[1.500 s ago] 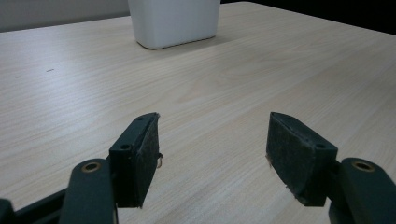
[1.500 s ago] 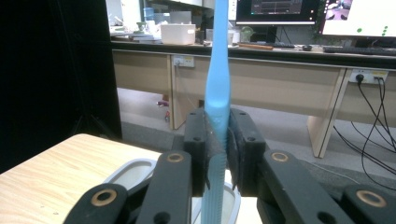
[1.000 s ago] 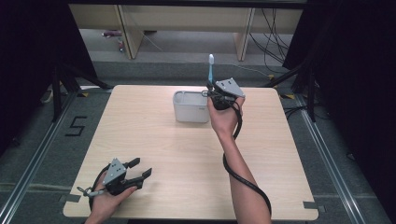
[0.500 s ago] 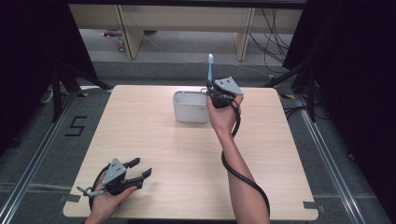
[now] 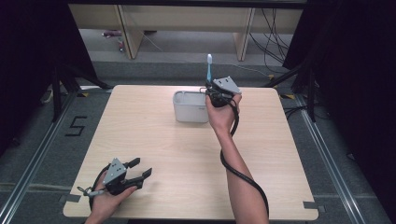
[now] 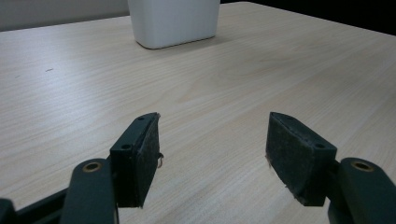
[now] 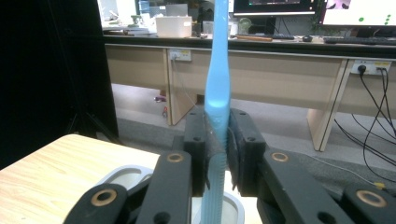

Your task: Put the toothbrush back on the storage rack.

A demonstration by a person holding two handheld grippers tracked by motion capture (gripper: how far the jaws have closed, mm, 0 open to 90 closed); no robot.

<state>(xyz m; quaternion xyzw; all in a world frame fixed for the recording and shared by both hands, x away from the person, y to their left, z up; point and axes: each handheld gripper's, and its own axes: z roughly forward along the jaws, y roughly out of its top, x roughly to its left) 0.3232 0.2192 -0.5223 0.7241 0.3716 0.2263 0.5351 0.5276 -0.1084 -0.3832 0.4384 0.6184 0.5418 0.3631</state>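
The right gripper [image 5: 212,94] is held up at the far side of the wooden table [image 5: 187,158], just beside the right end of a white rectangular container [image 5: 190,108] that stands near the far edge. Its jaws are closed tight on a light blue toothbrush [image 5: 209,69], gripping the handle low down; the brush stands upright, its white-tipped head topmost and well above the gripper. In the right gripper view the toothbrush [image 7: 218,84] runs vertically between the two black pads [image 7: 204,154], both pressed flat against the handle, with the ribbed lower part of the handle passing down below the grip. The rim of the container [image 7: 126,175] lies directly beneath, so the brush's lower end sits over or close to the opening; whether it touches the container cannot be determined. The left gripper [image 5: 135,171] rests in the person's left hand [image 5: 106,198] at the near left corner of the table, well apart from the container and the other gripper. Its jaws stand wide apart with nothing between them; the left gripper view confirms bare tabletop between the two pads [image 6: 142,156], with the container [image 6: 173,21] far ahead. A black cable [image 5: 243,175] trails along the right forearm.
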